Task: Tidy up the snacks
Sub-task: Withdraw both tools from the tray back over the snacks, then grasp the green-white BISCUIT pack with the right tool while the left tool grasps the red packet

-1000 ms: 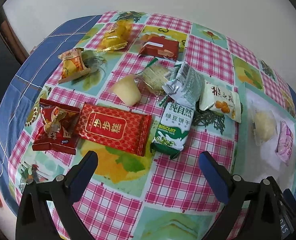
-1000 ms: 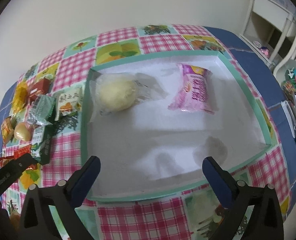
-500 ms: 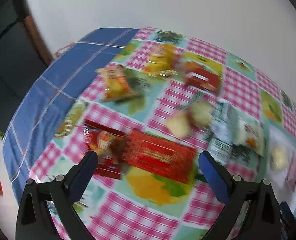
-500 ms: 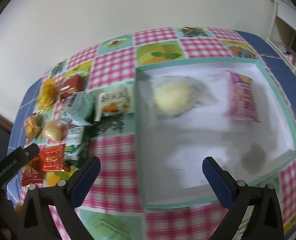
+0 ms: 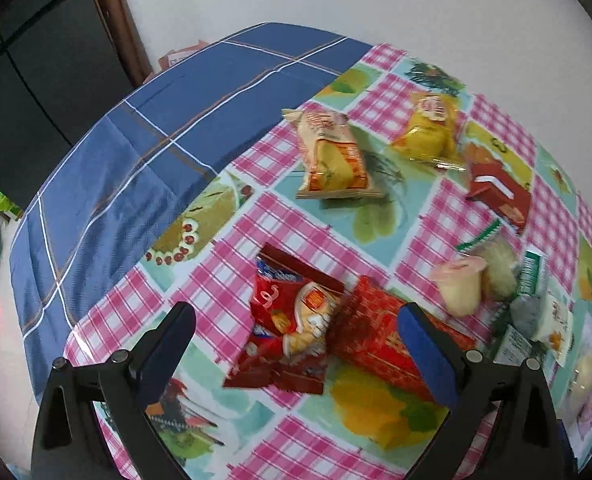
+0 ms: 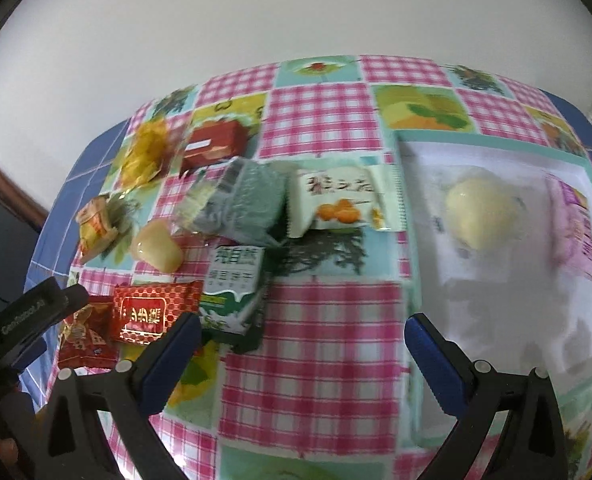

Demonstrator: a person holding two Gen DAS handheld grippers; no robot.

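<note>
Left gripper (image 5: 296, 348) jaws wide, empty. Dead ahead between them lies a crumpled red snack packet (image 5: 292, 320), touching a flat red foil pack (image 5: 380, 340) that runs behind the right-hand jaw. Likely light, crinkly, slippery film — best pinched across the puffed middle, not the sealed ends.

Right gripper (image 6: 300, 354) jaws wide, empty — green biscuit pack (image 6: 234, 288) just beyond the left-hand jaw, tray (image 6: 410, 240) beyond the right-hand one.

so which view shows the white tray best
The right wrist view: the white tray with its teal rim fills the right side, holding a pale bun packet and a pink packet. In the left wrist view only a blurred sliver of it shows at the far right edge.
</note>
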